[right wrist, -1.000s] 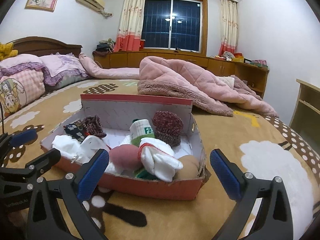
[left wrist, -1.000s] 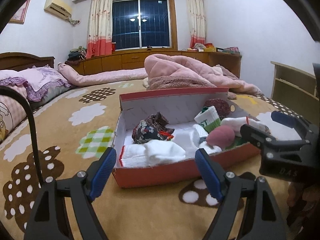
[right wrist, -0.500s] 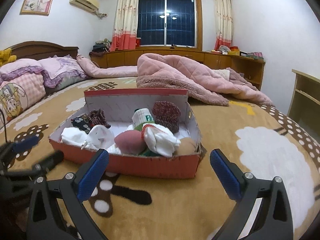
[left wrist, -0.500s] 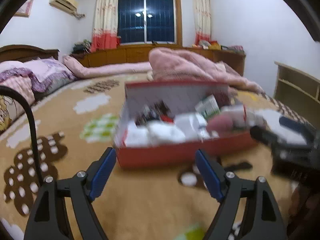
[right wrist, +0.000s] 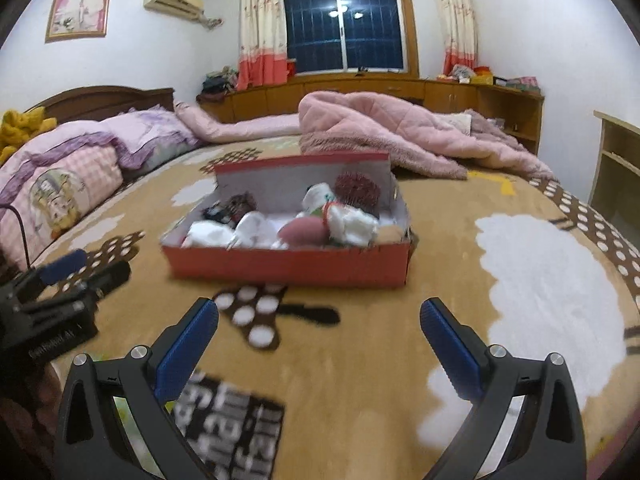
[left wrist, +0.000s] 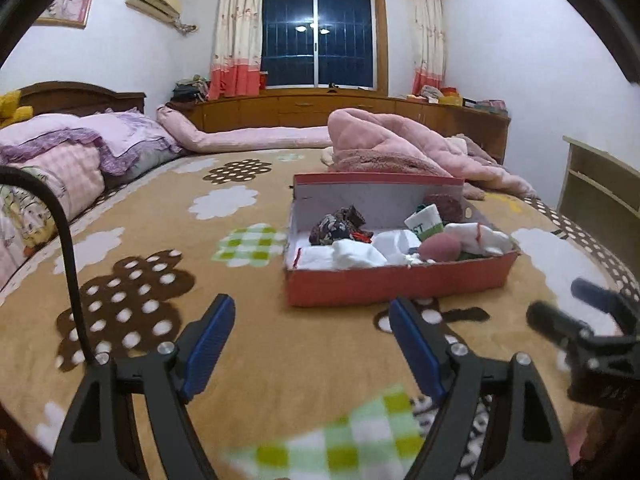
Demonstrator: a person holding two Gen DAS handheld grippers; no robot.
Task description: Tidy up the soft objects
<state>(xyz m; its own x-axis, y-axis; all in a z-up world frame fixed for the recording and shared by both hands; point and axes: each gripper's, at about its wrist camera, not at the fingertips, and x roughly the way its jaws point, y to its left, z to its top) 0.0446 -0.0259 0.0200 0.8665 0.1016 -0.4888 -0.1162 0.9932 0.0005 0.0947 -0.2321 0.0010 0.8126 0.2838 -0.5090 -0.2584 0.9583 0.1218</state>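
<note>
A red cardboard box (left wrist: 396,284) sits on the bed, also in the right wrist view (right wrist: 288,266). It holds several rolled socks: white ones (left wrist: 352,254), a dark patterned one (left wrist: 336,226), a pink one (left wrist: 440,246), a maroon knit one (right wrist: 358,192). My left gripper (left wrist: 310,320) is open and empty, well short of the box. My right gripper (right wrist: 320,322) is open and empty, also short of the box. Each gripper shows at the edge of the other's view.
The bed has a brown blanket (left wrist: 248,320) with cloud and dot patches. A pink quilt (right wrist: 400,132) lies bunched behind the box. Pillows (right wrist: 80,168) lie at the left. A wooden shelf (left wrist: 600,188) stands at the right.
Both grippers have drawn back from the box and risen; the box now looks smaller and farther away. Both stay open and empty.
</note>
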